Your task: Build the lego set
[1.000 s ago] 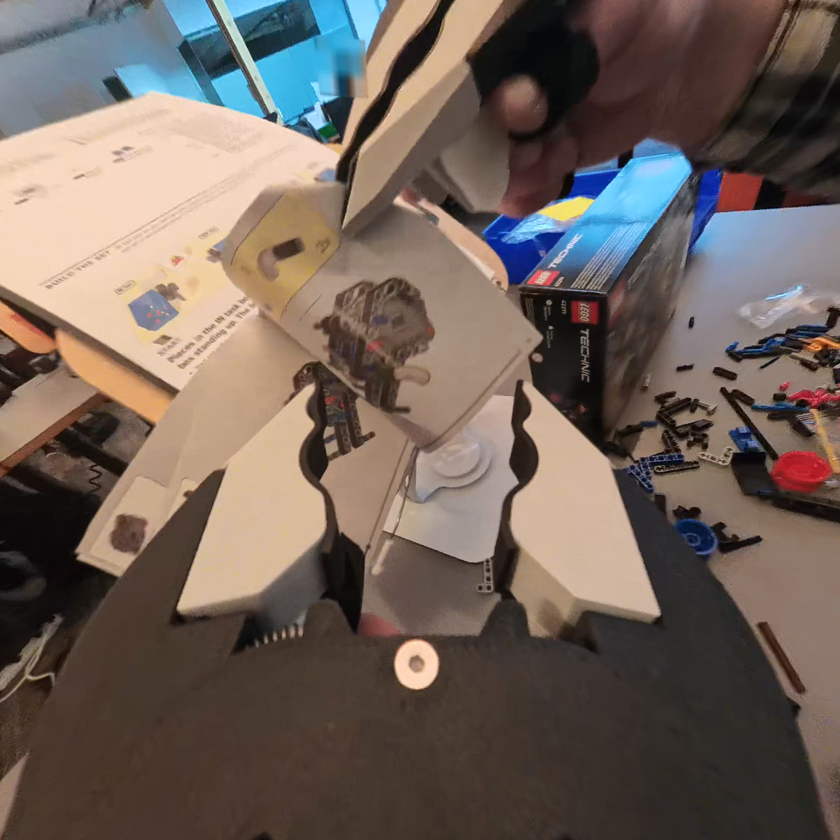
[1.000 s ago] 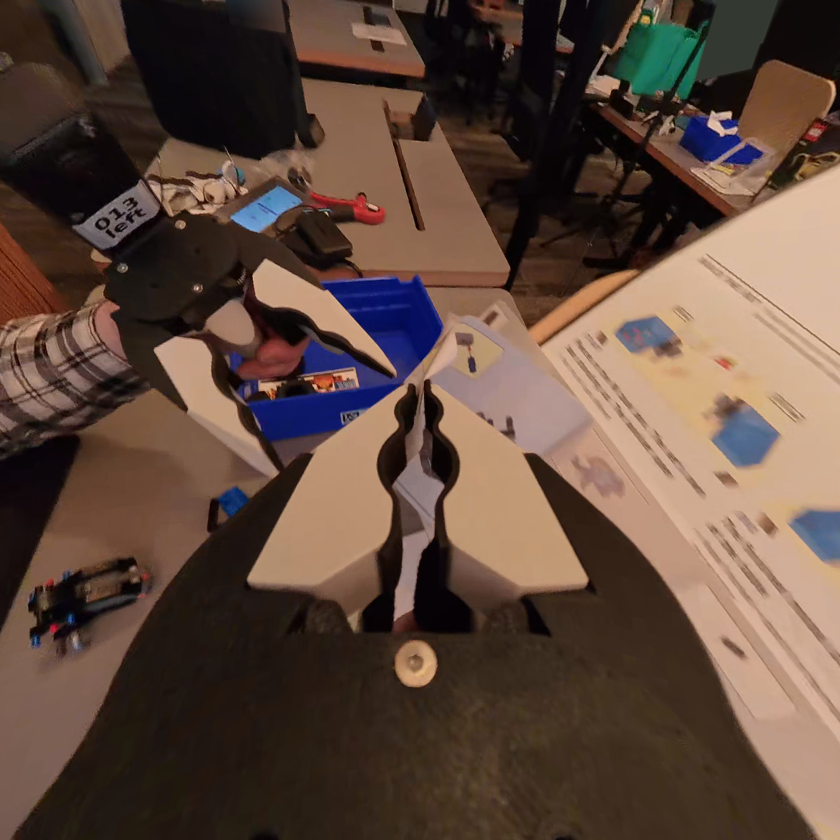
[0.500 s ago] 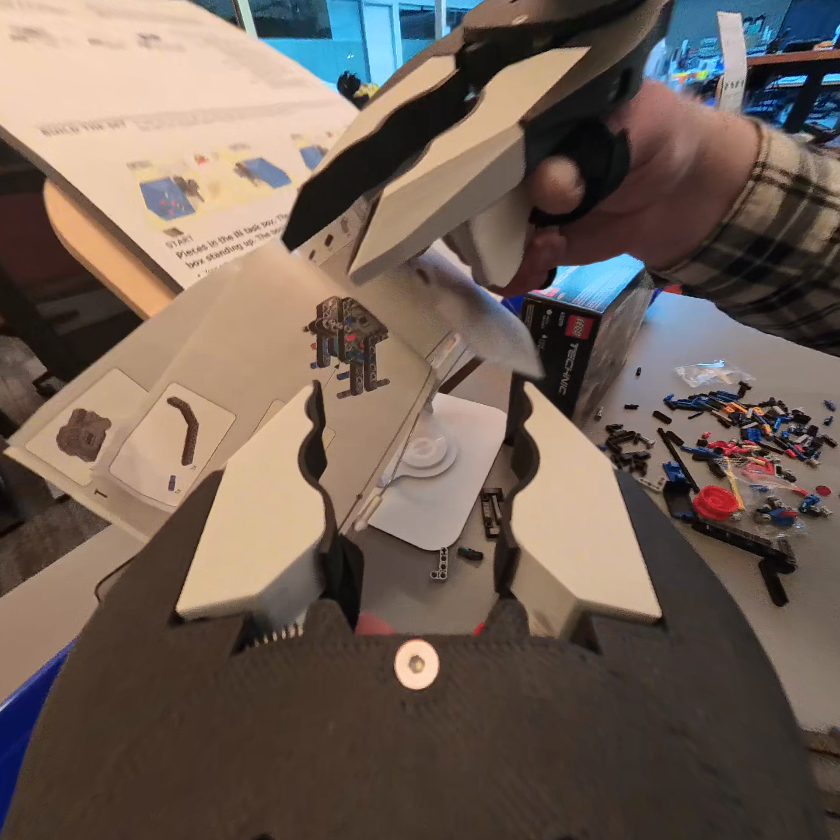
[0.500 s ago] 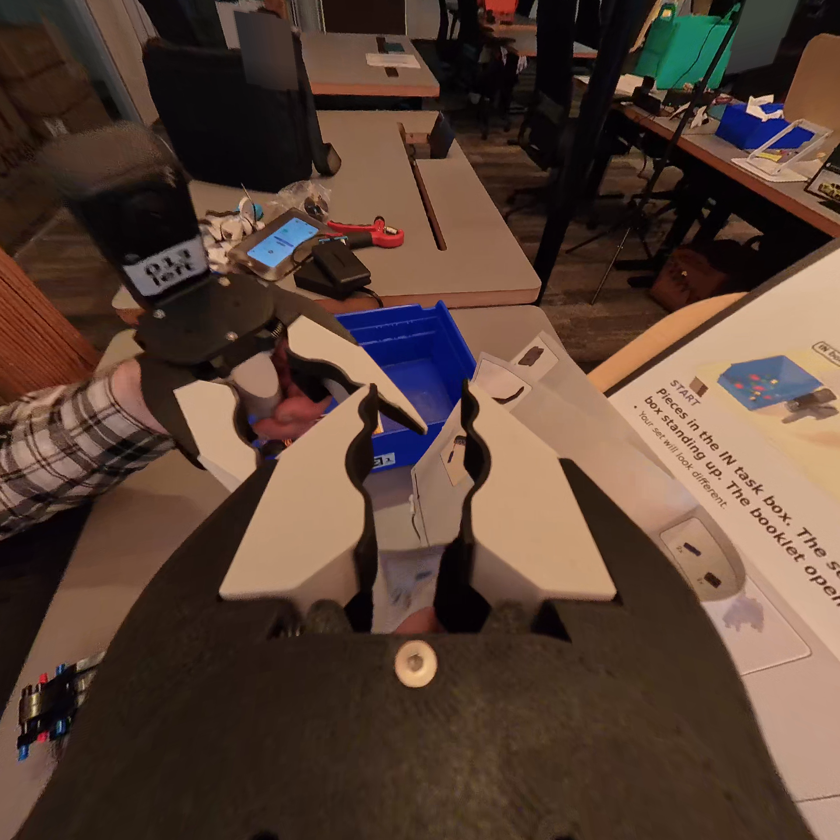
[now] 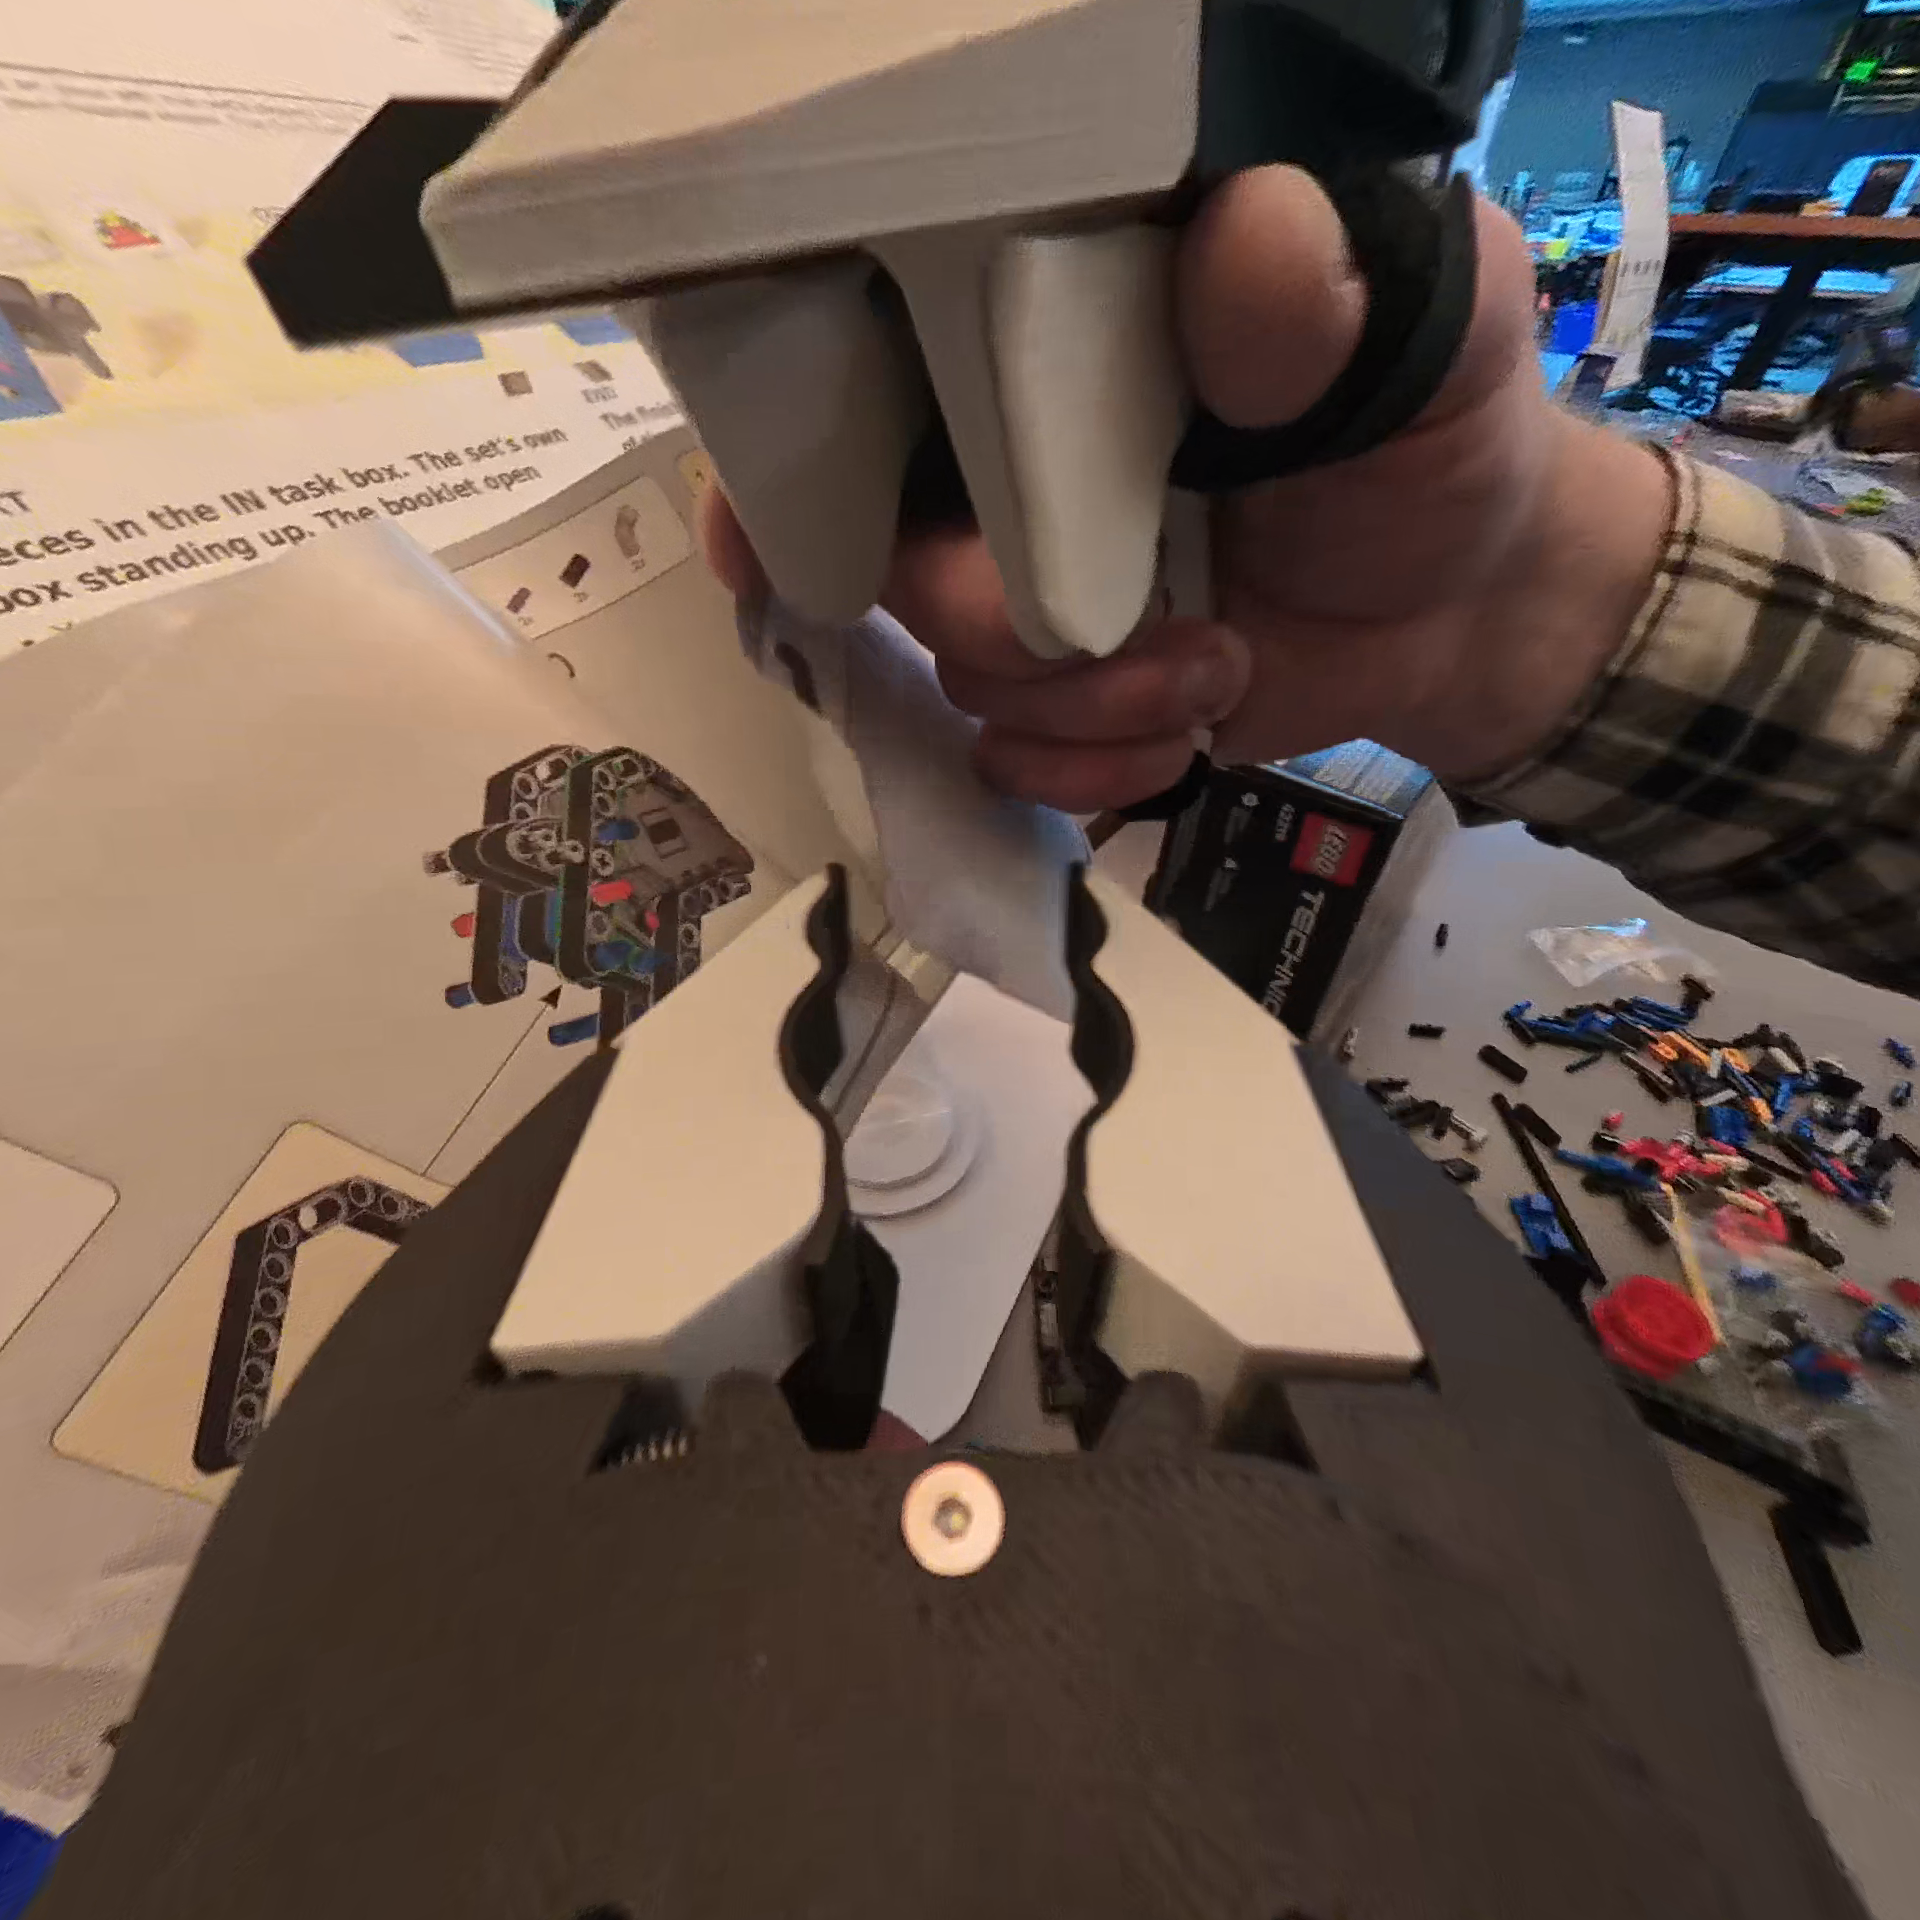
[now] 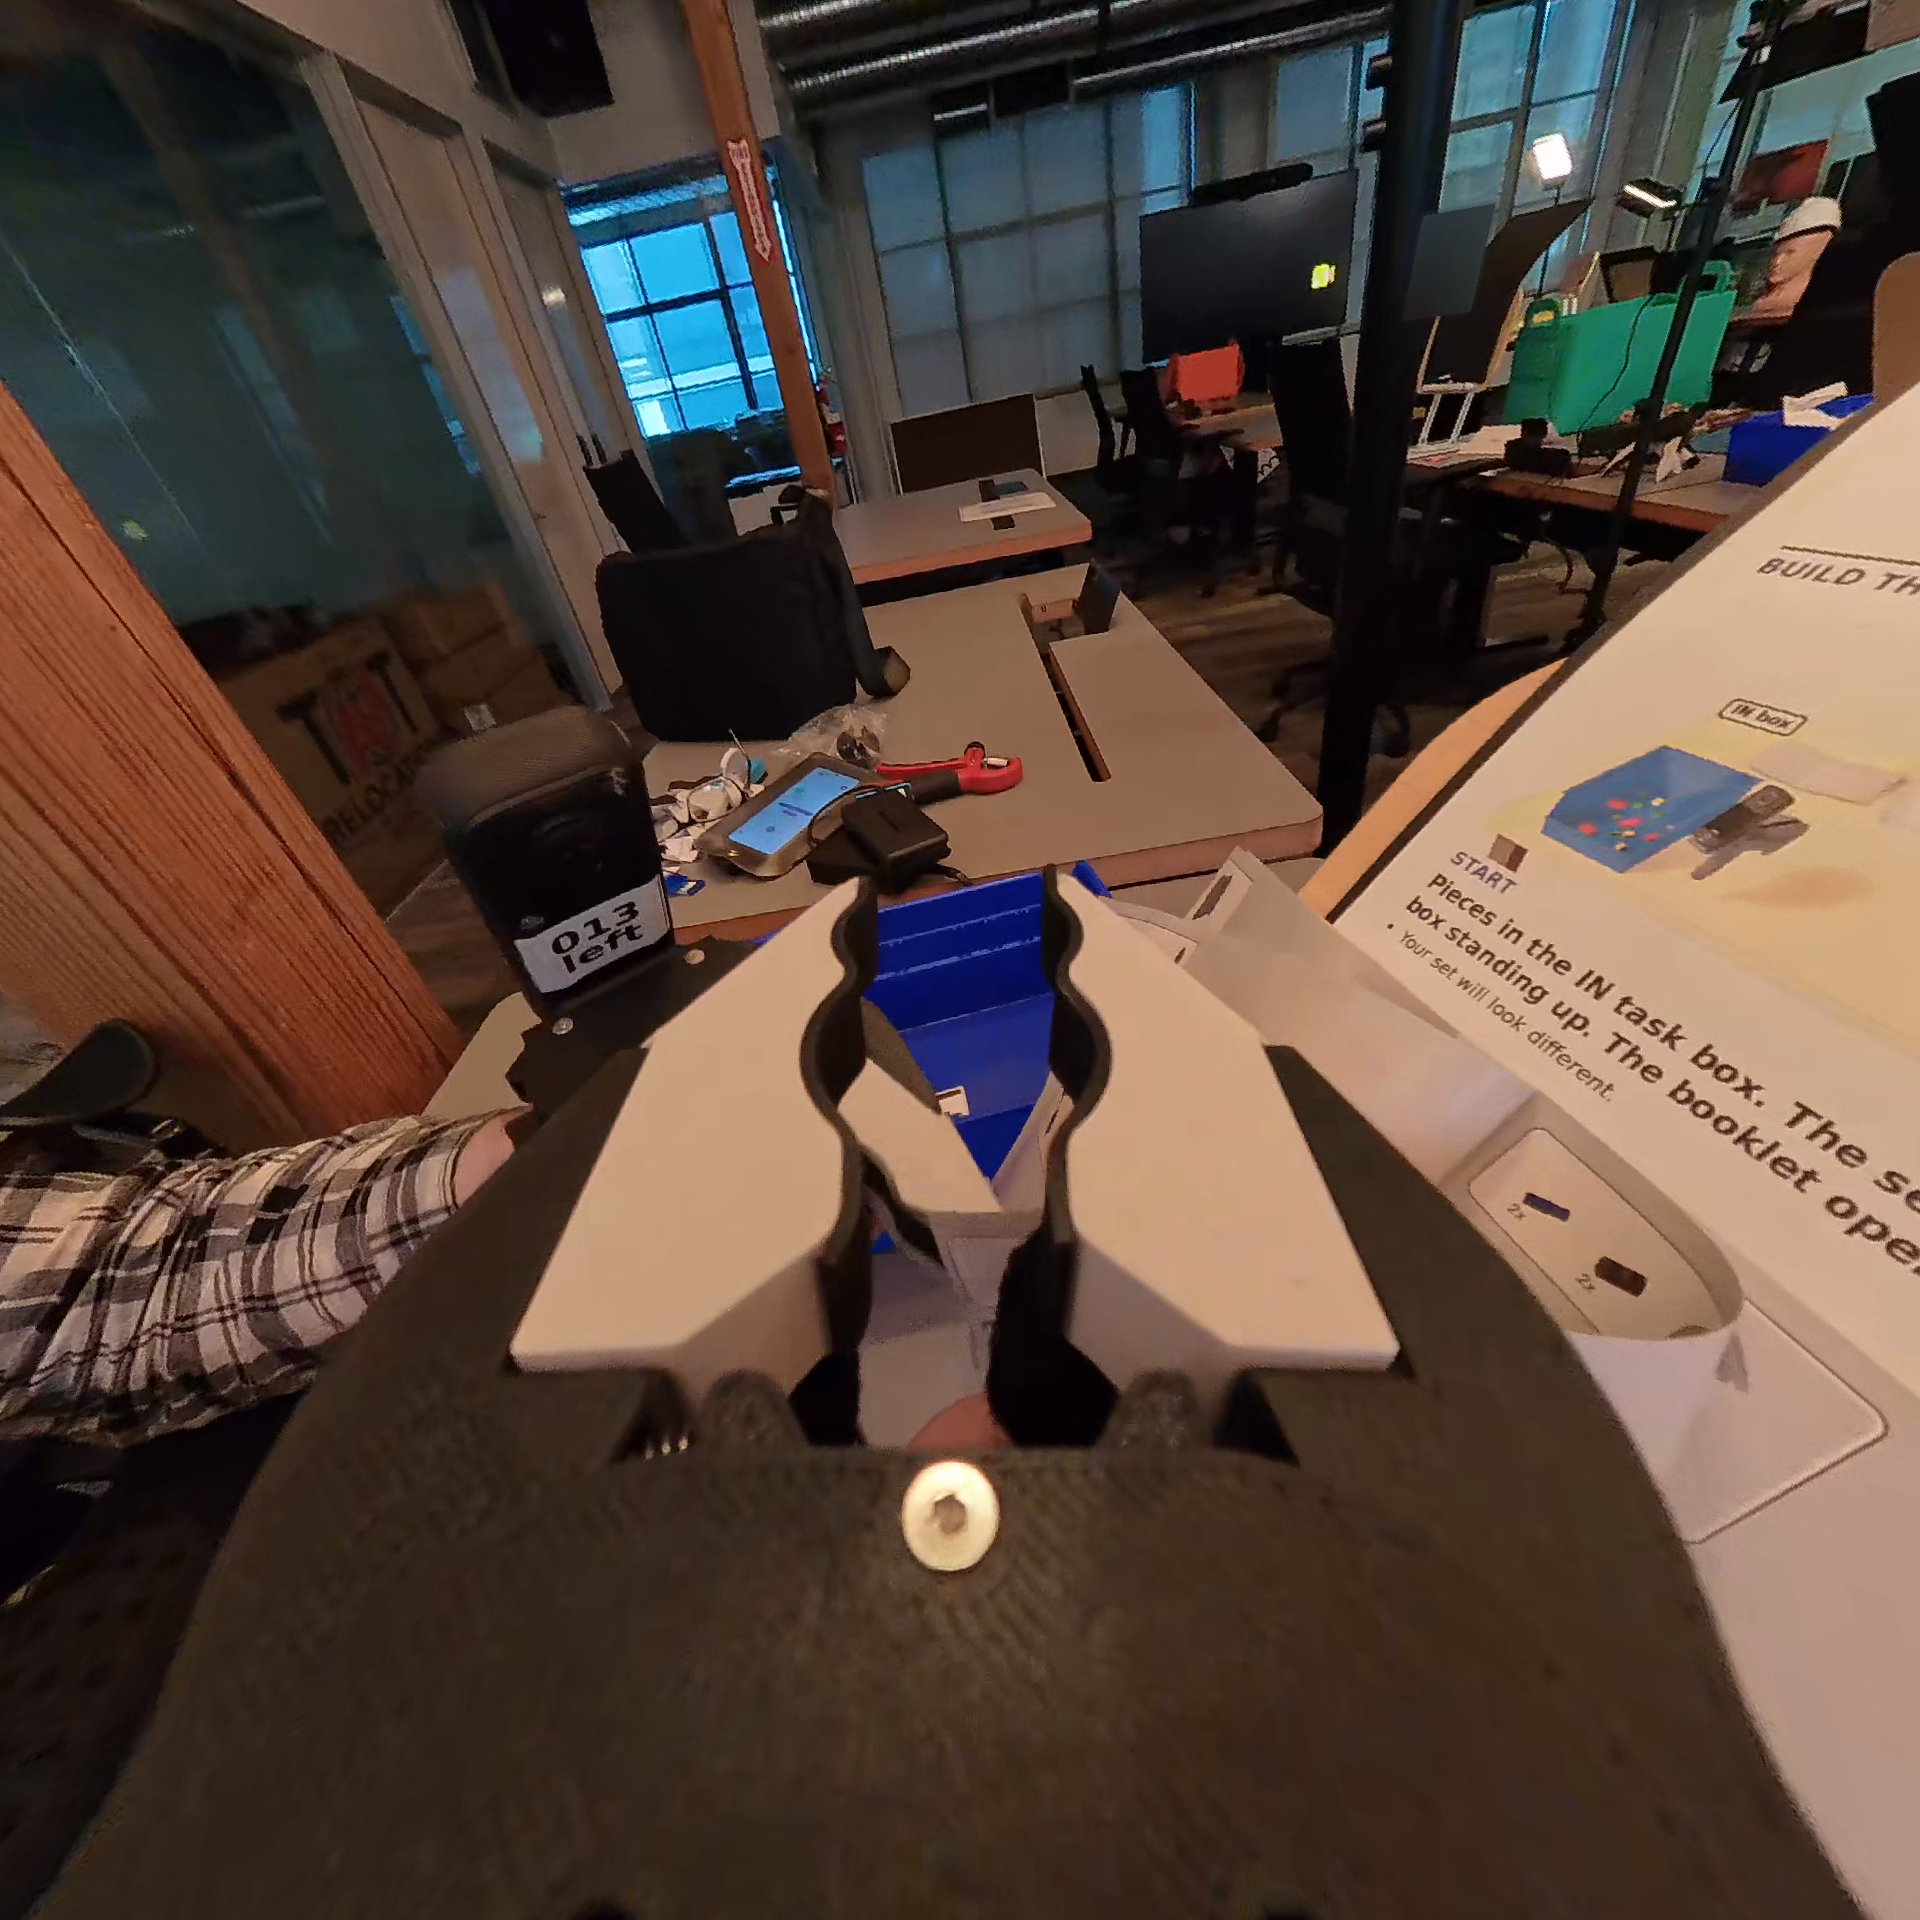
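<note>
Booklet: page released since a second ago; my right gripper now spread, left gripper spread, empty.

A smartphone with a lit screen lies near the front edge of a grey desk in the right wrist view. Just beside it sit a black pouch and a red-handled tool. A black office chair stands at the desk's left end. Farther back, a dark monitor hangs before the windows, a green tote bag sits on a desk at the right, and a wood-panelled wall fills the left side.
</note>
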The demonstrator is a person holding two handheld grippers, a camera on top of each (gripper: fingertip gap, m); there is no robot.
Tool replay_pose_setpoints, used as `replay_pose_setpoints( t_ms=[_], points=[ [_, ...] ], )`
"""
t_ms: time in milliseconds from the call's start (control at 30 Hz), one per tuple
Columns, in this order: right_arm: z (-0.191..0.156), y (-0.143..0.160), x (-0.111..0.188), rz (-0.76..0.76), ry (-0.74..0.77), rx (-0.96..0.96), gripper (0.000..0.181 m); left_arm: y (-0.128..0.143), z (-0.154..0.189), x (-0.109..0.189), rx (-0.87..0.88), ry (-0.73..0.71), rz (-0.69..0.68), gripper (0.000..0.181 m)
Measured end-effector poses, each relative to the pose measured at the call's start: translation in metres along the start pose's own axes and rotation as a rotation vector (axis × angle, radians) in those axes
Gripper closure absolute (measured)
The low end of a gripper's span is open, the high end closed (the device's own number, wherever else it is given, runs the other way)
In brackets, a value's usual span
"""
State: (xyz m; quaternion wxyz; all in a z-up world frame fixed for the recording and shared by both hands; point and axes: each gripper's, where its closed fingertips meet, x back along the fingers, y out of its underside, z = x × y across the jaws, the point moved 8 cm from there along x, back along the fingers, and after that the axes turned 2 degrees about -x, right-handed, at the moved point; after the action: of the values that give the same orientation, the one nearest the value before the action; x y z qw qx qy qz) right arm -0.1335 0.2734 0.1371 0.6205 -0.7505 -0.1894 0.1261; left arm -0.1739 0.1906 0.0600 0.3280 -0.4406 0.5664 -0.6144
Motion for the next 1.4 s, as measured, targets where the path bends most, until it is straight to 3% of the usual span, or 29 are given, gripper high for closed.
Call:
replay_pose_setpoints(
  t_ms=[67,133,233,367,400,533,600,667,833,1000,1400],
  points=[
    [0.001,0.002,0.001,0.017,0.000,-0.009,0.151,-0.002,0.001,-0.004,0.010,0.023,0.025,0.168],
    [0.000,0.000,0.001,0.034,0.014,0.002,0.152,-0.003,-0.001,-0.005,0.009,0.002,0.033,0.181],
    [-0.012,-0.009,0.012,0.043,0.057,0.080,0.149,-0.006,-0.004,0.003,0.034,0.036,0.077,0.181],
    [-0.032,-0.019,0.035,-0.050,0.316,0.361,0.124,-0.010,-0.010,0.019,0.107,0.091,0.153,0.181],
    [-0.039,-0.020,0.042,-0.056,0.362,0.404,0.125,-0.011,-0.012,0.022,0.119,0.103,0.169,0.181],
    [-0.049,0.001,0.056,-0.279,0.479,0.523,0.113,-0.015,-0.015,0.037,0.186,0.175,0.280,0.181],
    [-0.046,0.016,0.055,-0.383,0.461,0.490,0.105,-0.017,-0.016,0.042,0.204,0.194,0.314,0.181],
    [-0.043,0.025,0.050,-0.408,0.426,0.464,0.111,-0.019,-0.015,0.046,0.207,0.199,0.329,0.181],
    [-0.036,0.036,0.038,-0.441,0.396,0.472,0.159,-0.021,-0.012,0.048,0.197,0.224,0.331,0.181],
    [-0.034,0.036,0.039,-0.393,0.354,0.441,0.175,-0.017,-0.016,0.051,0.215,0.254,0.366,0.181],
    [-0.036,0.029,0.048,-0.390,0.206,0.404,0.142,-0.018,-0.006,0.053,0.179,0.394,0.420,0.181]
  ],
)
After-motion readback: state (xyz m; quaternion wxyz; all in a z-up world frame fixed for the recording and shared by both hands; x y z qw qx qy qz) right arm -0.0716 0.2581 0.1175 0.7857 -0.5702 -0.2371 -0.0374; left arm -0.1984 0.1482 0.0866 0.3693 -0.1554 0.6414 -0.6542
